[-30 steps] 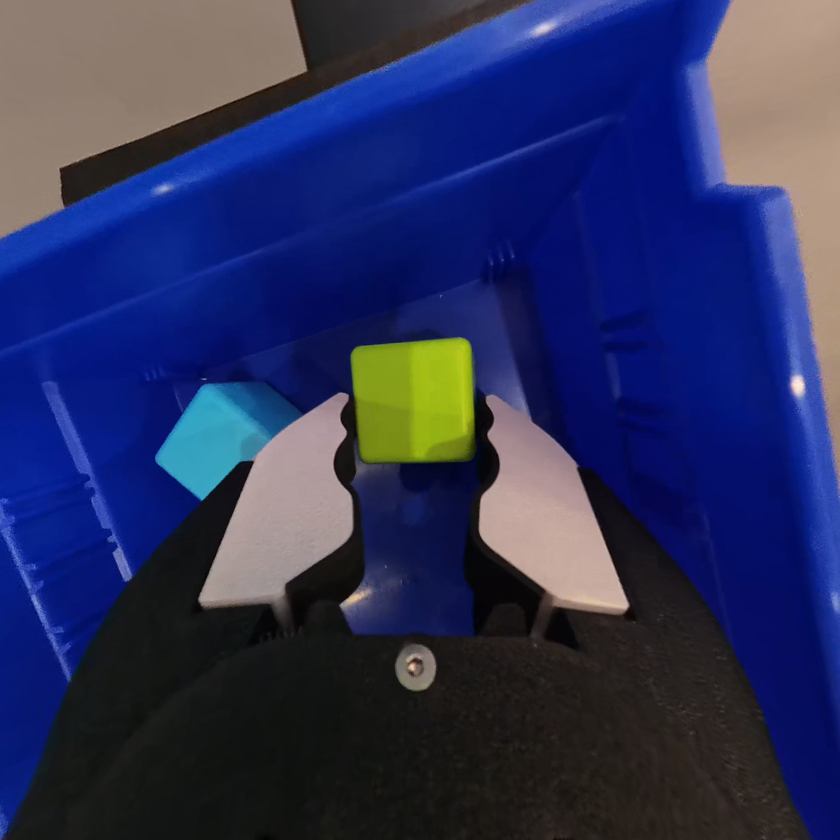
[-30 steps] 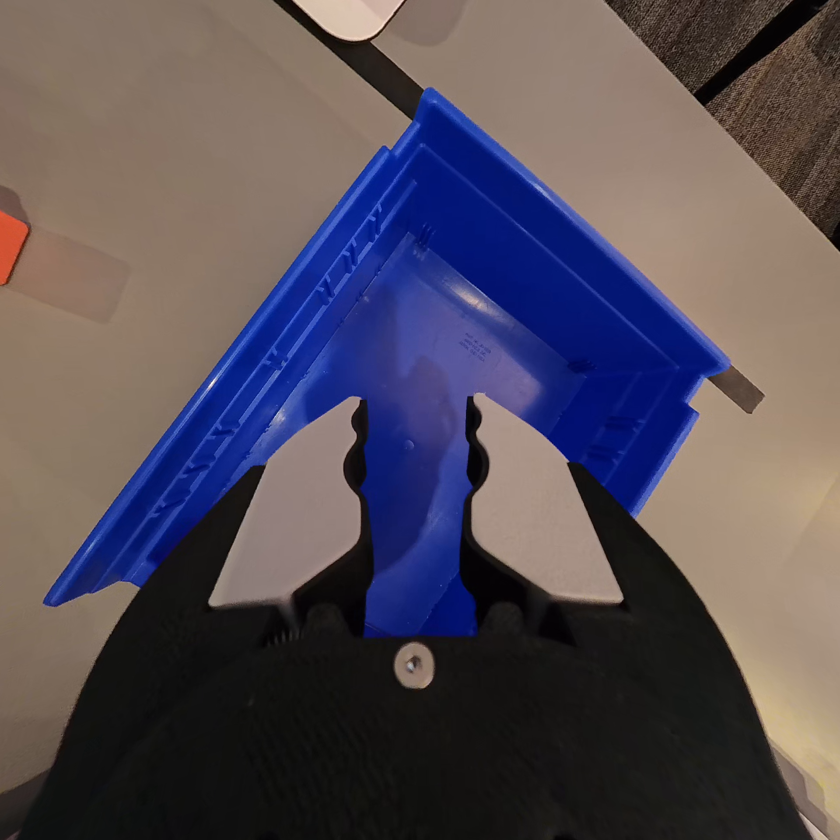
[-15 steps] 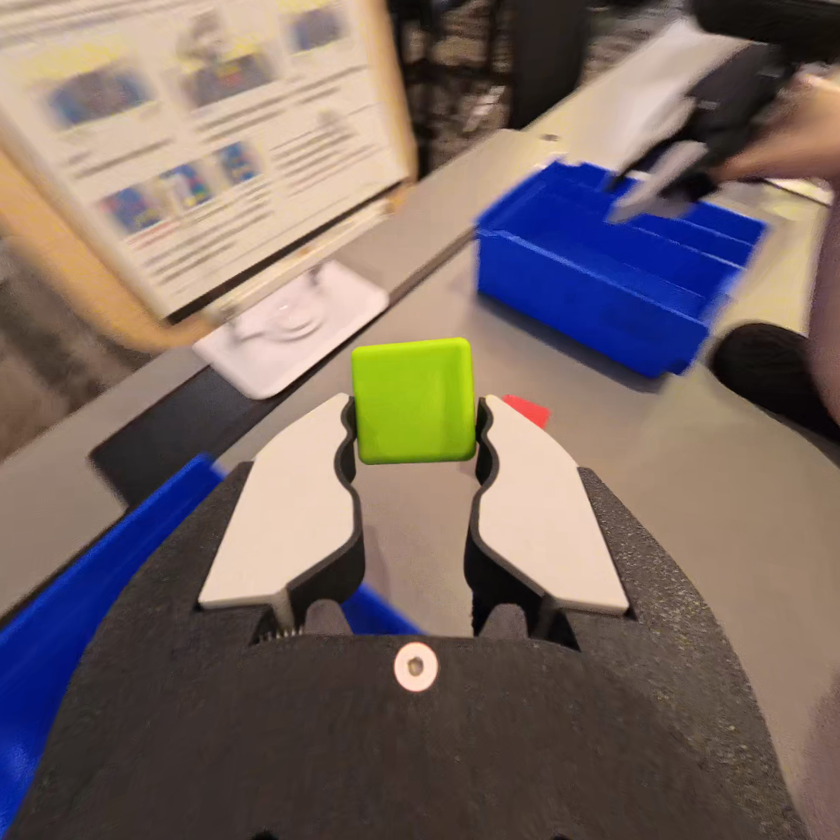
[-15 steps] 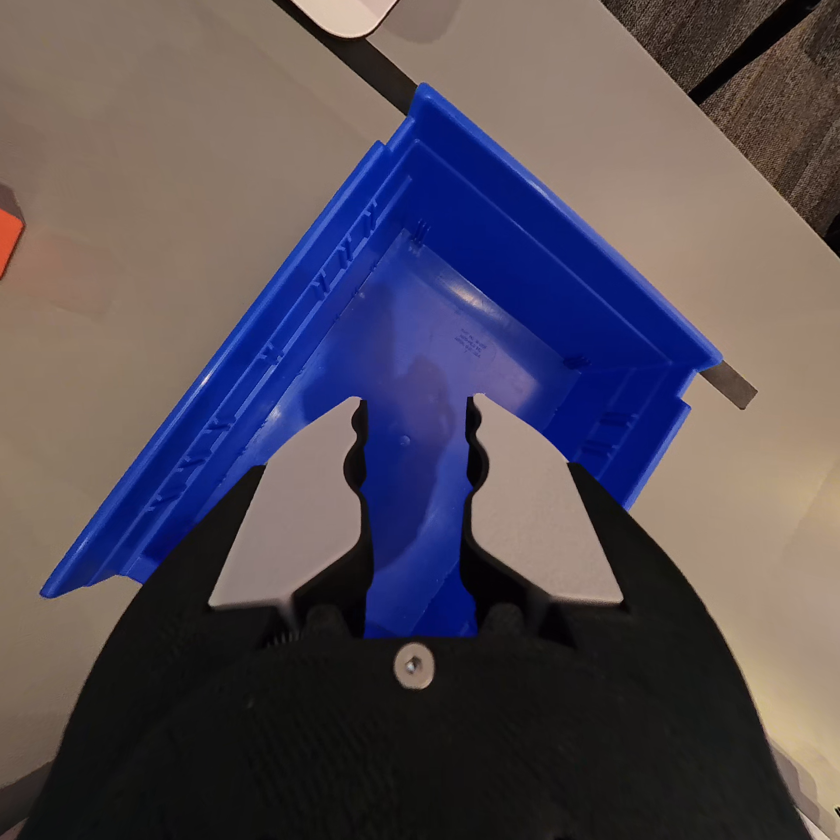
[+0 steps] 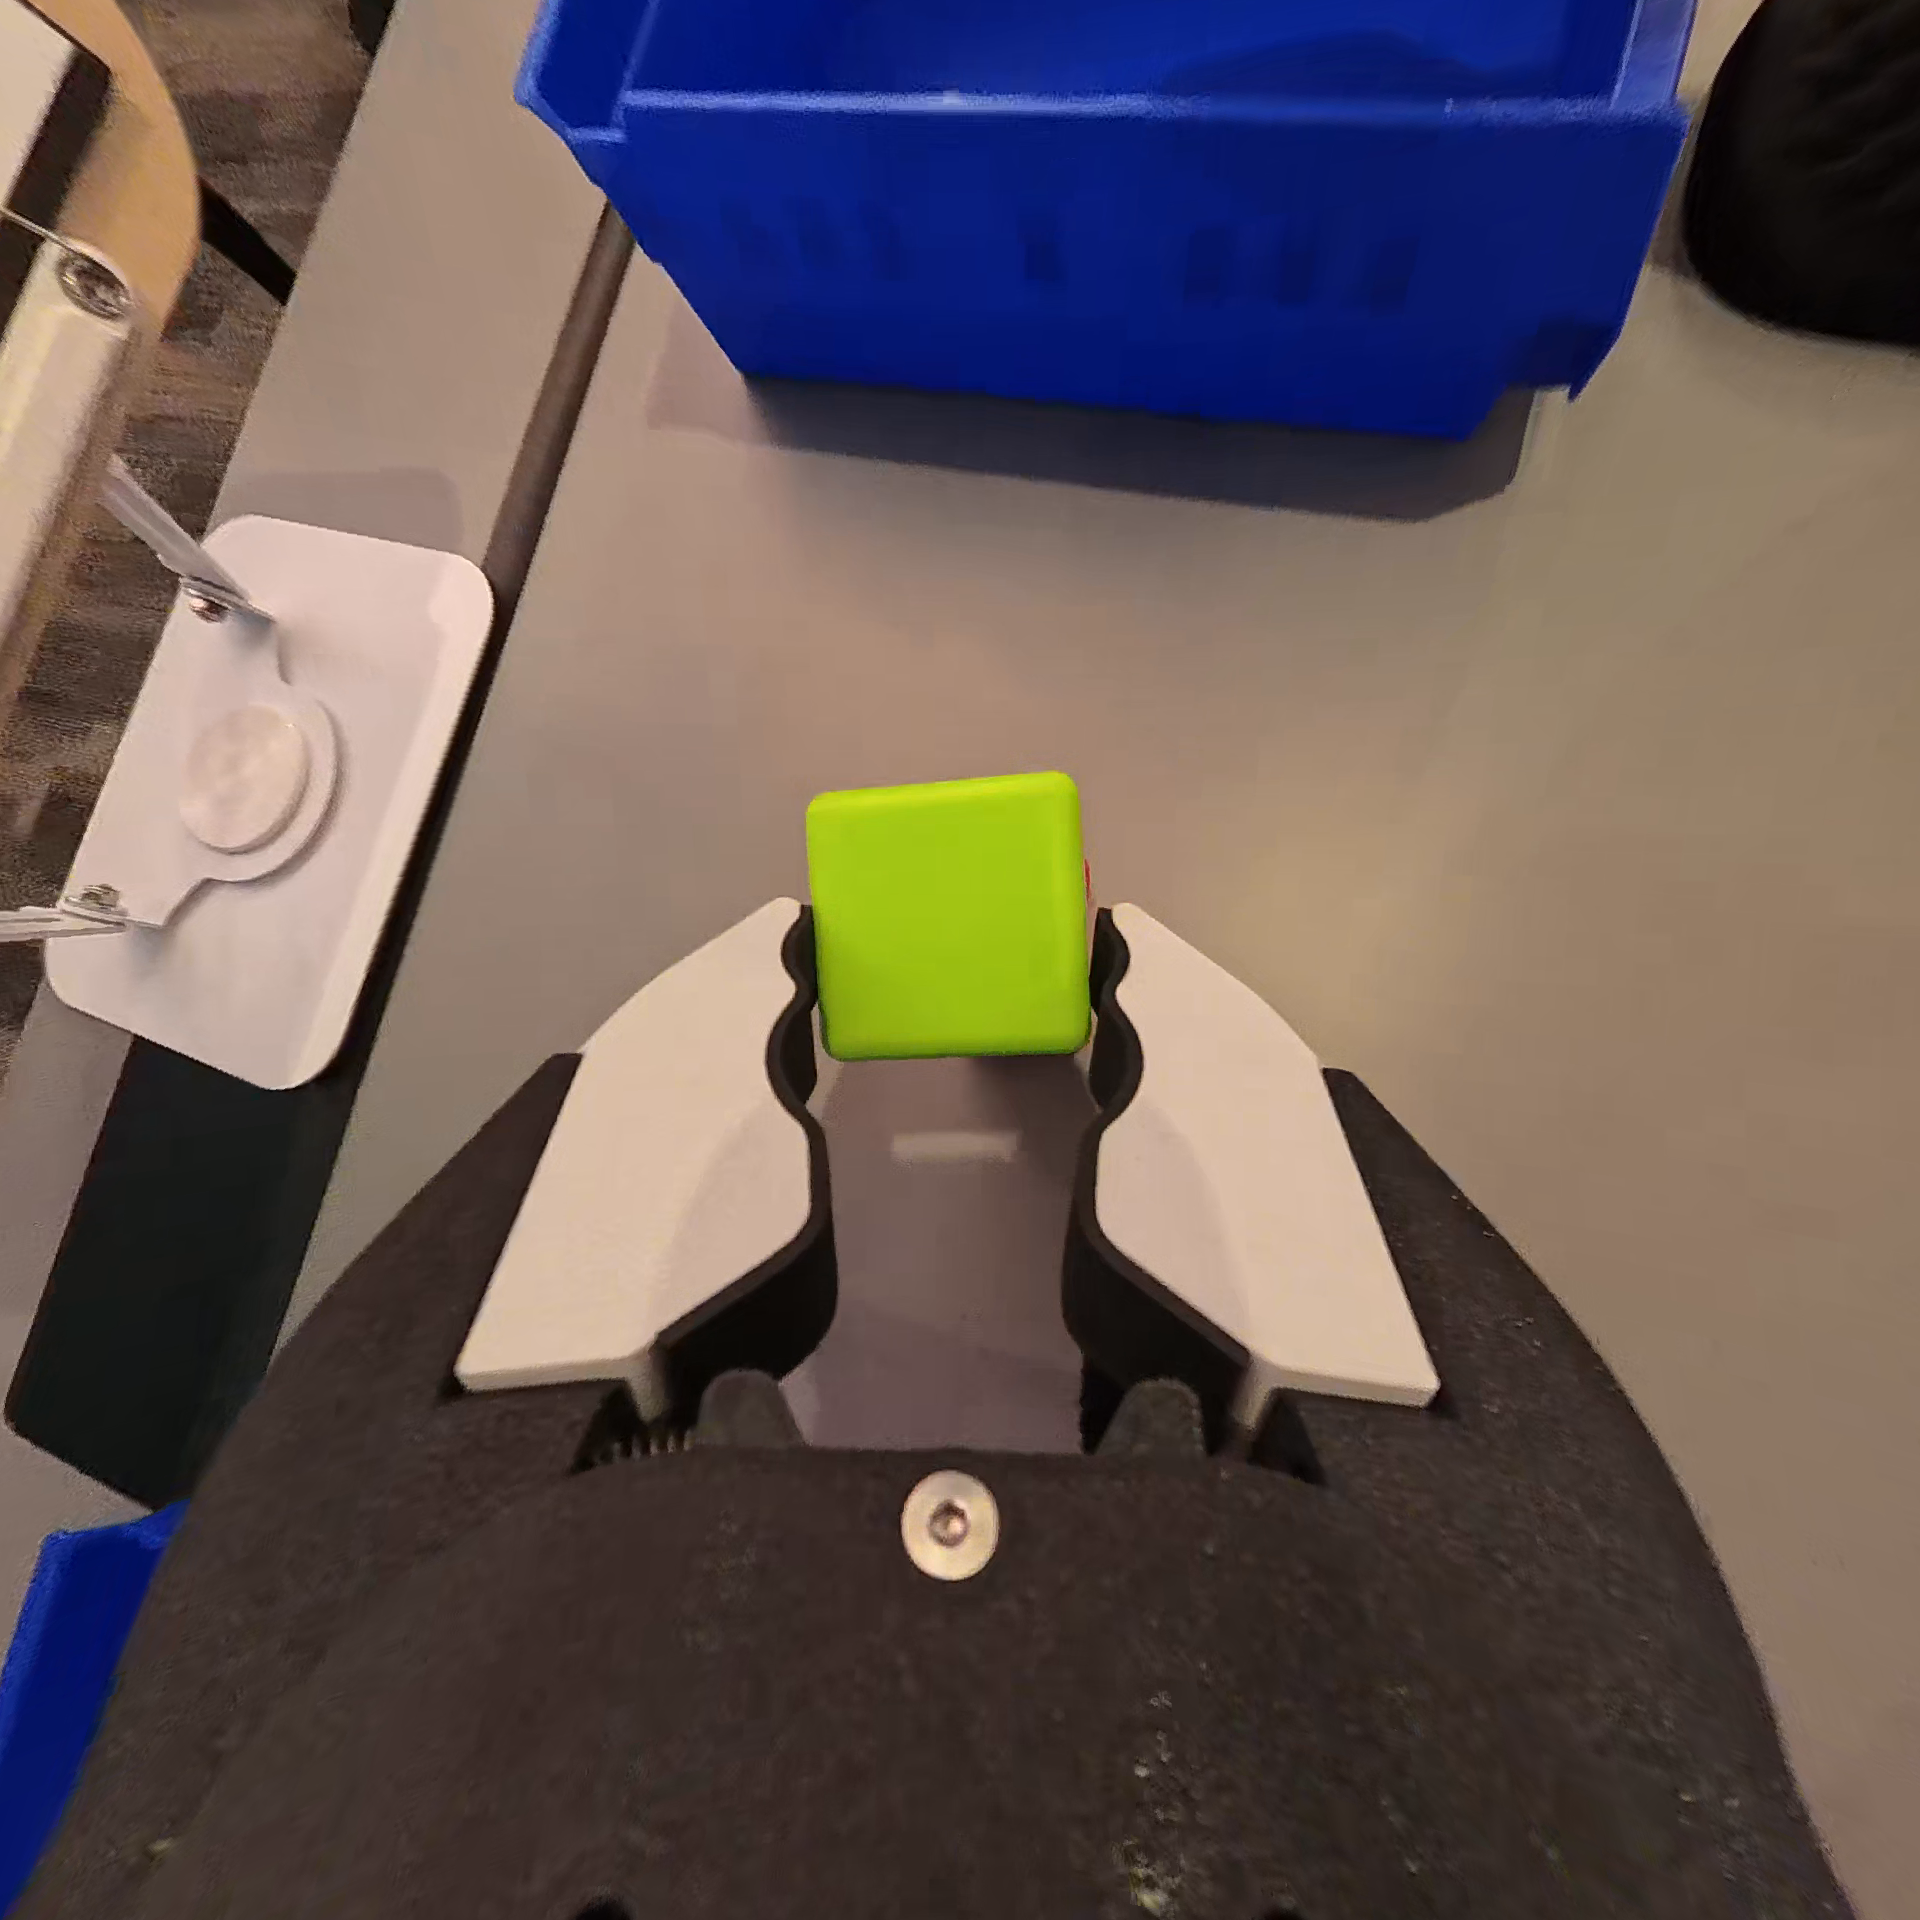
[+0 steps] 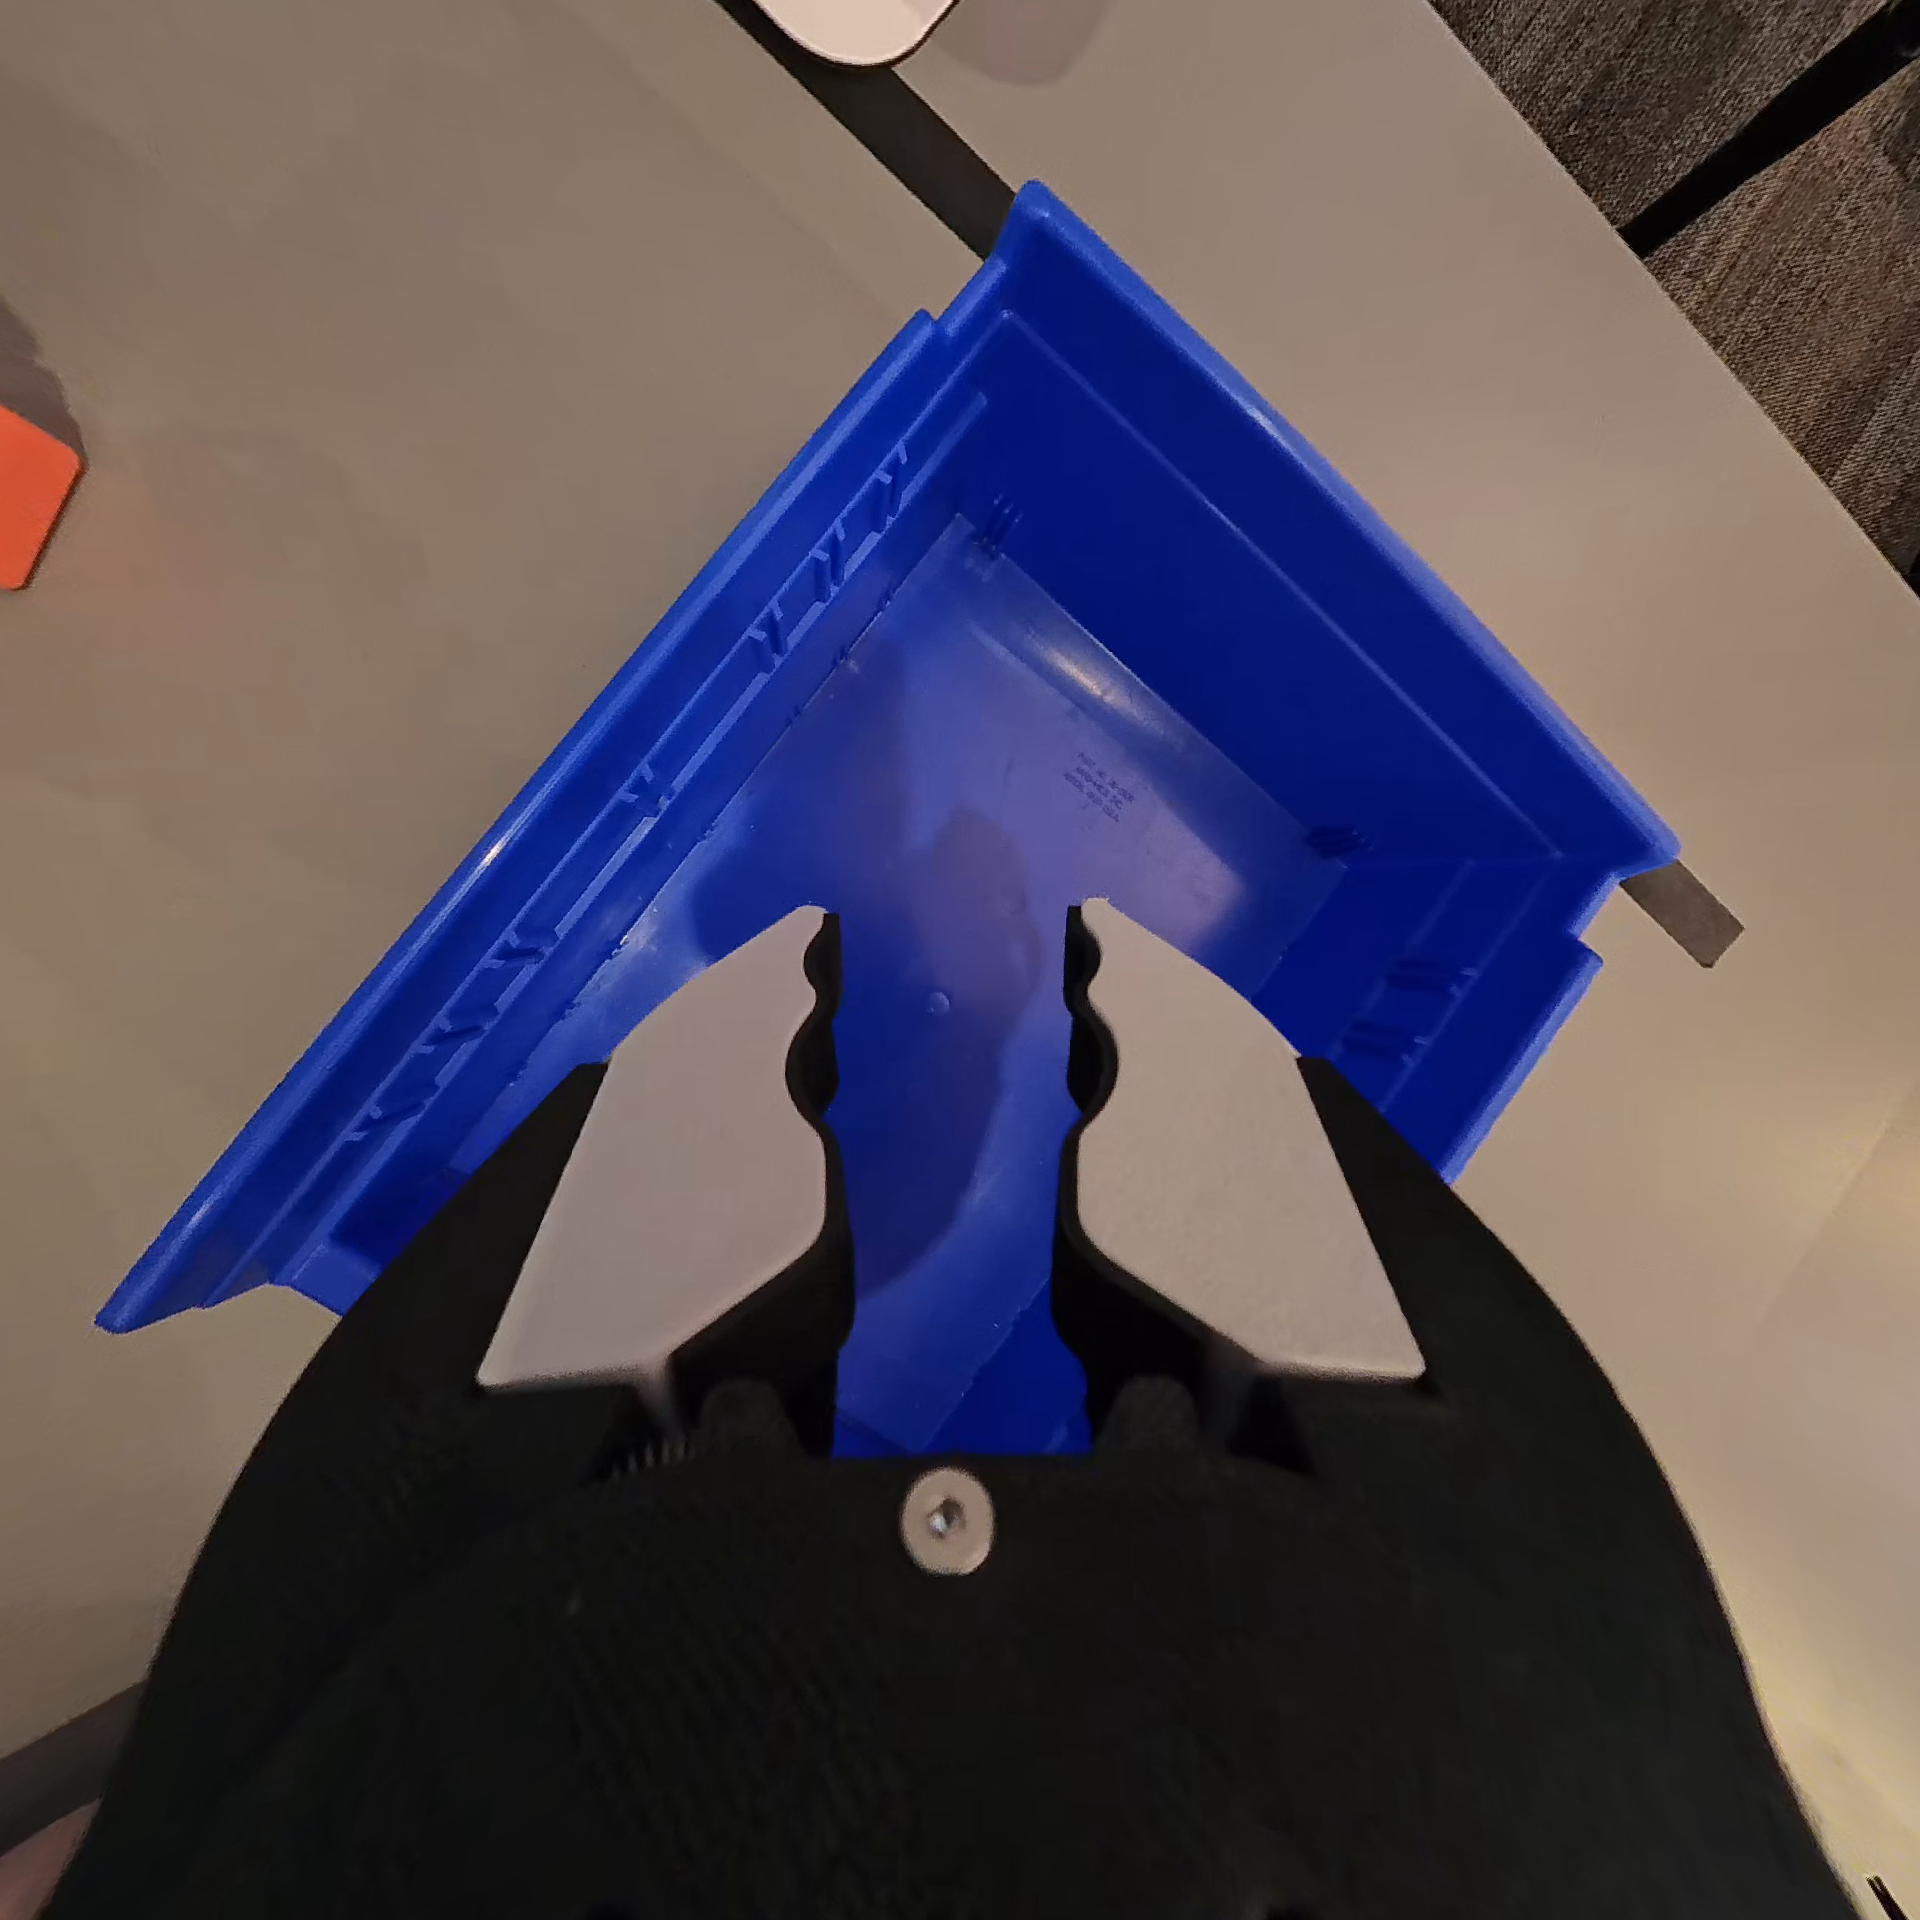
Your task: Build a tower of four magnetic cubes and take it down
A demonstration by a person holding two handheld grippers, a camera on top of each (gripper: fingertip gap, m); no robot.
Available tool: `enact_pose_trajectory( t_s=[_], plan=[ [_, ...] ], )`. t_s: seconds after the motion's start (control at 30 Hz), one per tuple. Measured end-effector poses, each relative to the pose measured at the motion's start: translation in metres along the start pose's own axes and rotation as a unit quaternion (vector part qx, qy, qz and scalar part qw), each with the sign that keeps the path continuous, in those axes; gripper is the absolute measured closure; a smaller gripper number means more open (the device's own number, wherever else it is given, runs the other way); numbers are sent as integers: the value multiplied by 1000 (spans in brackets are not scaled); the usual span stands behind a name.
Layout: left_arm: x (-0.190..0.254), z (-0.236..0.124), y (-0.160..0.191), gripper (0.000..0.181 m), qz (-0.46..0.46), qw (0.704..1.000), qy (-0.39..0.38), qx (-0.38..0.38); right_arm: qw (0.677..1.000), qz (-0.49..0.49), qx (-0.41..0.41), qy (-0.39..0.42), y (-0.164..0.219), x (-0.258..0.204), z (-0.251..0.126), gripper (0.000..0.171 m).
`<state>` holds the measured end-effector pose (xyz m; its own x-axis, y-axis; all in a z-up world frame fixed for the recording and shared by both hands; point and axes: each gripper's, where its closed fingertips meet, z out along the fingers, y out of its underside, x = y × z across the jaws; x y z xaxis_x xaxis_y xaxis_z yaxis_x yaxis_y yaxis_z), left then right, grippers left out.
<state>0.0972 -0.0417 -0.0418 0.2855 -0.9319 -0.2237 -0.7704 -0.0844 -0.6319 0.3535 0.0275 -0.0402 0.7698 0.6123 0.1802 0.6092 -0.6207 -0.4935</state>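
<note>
A lime-green cube (image 5: pixel 948 916) is being gripped between the two pale fingertips of the left gripper (image 5: pixel 948 961), its sides pressed against the black inner pads, and it is sitting at the very tips, held above the grey table (image 5: pixel 1351 675). A thin sliver of red (image 5: pixel 1088 878) is peeking out just behind the cube's right edge; it may be another cube on the table, but too little is showing to tell. Ahead of the left gripper, a blue plastic bin (image 5: pixel 1091 239) is standing on the table, its ribbed side wall facing the fingers. Off to the gripper's left, a white flat stand base (image 5: pixel 343 810) is lying near the table edge. The right gripper (image 6: pixel 948 925) is hanging over the inside of a blue bin (image 6: pixel 1195 582), its fingers spread apart and holding nothing, with only the bin's bare floor showing between them. Far to that gripper's left, an orange-red cube (image 6: pixel 31 509) is resting on the table (image 6: pixel 416 416), well apart from the bin and cut off by the picture's edge.
</note>
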Motion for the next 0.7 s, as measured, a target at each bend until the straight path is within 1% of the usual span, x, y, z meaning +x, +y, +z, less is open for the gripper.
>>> enact_pose_trajectory(
  t_s=[0.33, 0.5, 0.6, 0.63, 0.67, 0.7],
  plan=[
    [4, 13, 11, 131, 13, 999, 11, -29, 1000, 1, -6, -4, 3, 0, 1, 128],
    [4, 16, 8, 131, 2, 1000, 18, -21, 1000, -2, -12, -6, 4, -1, 3, 128],
    [0, 15, 2, 129, -7, 1000, 3, 4, 1000, -3, -14, -7, 4, -2, 4, 128],
    [0, 10, -3, 129, -14, 1000, 6, 17, 1000, -3, -15, -7, 5, -2, 4, 128],
    [-2, 1, -9, 125, -22, 999, 3, 33, 1000, -4, -15, -8, 5, -2, 4, 128],
    [-10, -12, -15, 122, -28, 998, -15, 50, 1000, -5, -15, -8, 5, -2, 4, 128]
  ],
)
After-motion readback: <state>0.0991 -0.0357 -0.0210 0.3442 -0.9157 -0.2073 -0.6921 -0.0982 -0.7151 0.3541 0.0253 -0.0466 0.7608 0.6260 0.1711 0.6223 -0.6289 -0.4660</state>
